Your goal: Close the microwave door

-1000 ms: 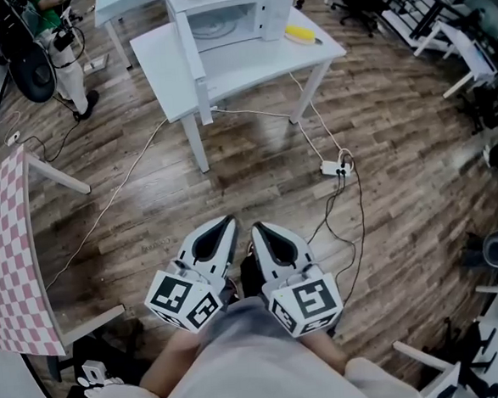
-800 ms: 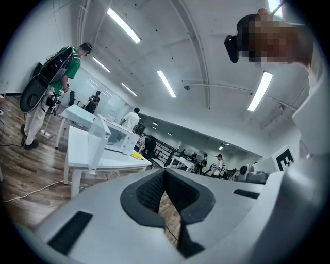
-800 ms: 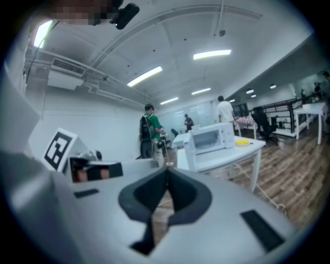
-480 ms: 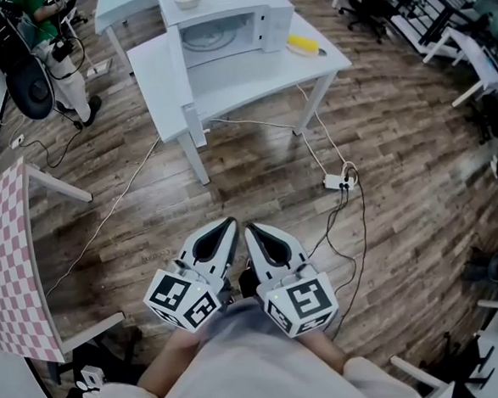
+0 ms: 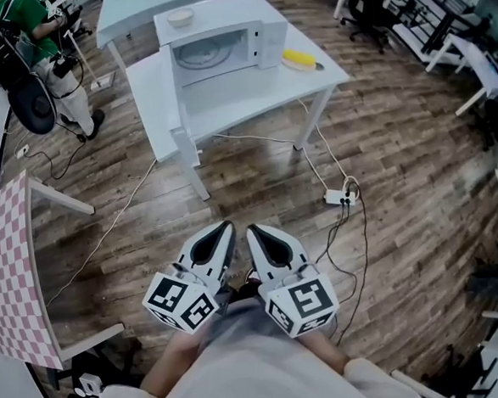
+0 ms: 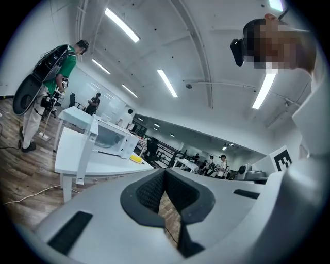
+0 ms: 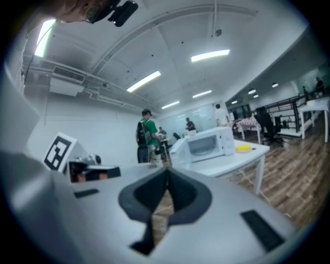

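Grippers: left gripper (image 5: 227, 225) and right gripper (image 5: 252, 229), jaws together, nothing held.
Microwave (image 5: 221, 36): white, on white table (image 5: 258, 87), well apart from both; door (image 5: 178, 92) swung open leftward.
Cavity: round turntable (image 5: 208, 52).
Top: small bowl (image 5: 181, 17).

Two smooth, pale grey, two-jaw shells are seen, the left gripper (image 5: 225, 227) and the right gripper (image 5: 255, 230), each tapered toward its far tip. The hollow between the jaws is lined with black, finely textured pads (image 6: 149, 192). A dark rectangular slot (image 7: 262, 232) is sunk into the shell on either side. At the near end of each, a white cube printed with black square markers is carried, left cube (image 5: 181, 301) and right cube (image 5: 304, 304). A plain, light beige-grey garment (image 5: 244, 369) is worn by the person.
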The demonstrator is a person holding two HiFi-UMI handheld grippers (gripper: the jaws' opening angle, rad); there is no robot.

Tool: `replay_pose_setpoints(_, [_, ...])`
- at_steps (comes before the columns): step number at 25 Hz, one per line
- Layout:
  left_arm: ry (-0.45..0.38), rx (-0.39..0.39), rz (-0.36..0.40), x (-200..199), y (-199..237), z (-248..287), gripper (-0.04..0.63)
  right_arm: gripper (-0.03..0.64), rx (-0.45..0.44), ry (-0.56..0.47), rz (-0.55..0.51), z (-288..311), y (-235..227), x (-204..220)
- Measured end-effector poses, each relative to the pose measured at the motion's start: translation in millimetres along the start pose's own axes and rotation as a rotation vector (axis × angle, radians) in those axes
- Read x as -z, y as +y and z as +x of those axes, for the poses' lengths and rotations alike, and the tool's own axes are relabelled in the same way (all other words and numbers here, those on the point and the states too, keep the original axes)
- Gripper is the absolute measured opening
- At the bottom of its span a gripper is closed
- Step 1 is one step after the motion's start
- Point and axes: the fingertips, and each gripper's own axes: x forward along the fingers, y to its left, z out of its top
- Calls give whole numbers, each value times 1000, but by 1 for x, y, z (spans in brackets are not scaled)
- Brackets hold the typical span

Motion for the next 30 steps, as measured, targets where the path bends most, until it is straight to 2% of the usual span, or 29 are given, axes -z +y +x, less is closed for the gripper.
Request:
replay_pose_setpoints(10, [22,15,-23,4,-2,16,14,23,32,-14,27,1,-19,-6])
replay_pose_setpoints(15, [14,32,-74,-1,7,28,14,23,37,1,30,11,-29,-6])
replay_pose_setpoints(22, [26,29,-69,-12,30,55,14,23,35,30,38,39,-48,-10])
replay_pose_setpoints(30, [43,27,-61,-33,65,95,14,23,-6,43,42,98,-70,-27])
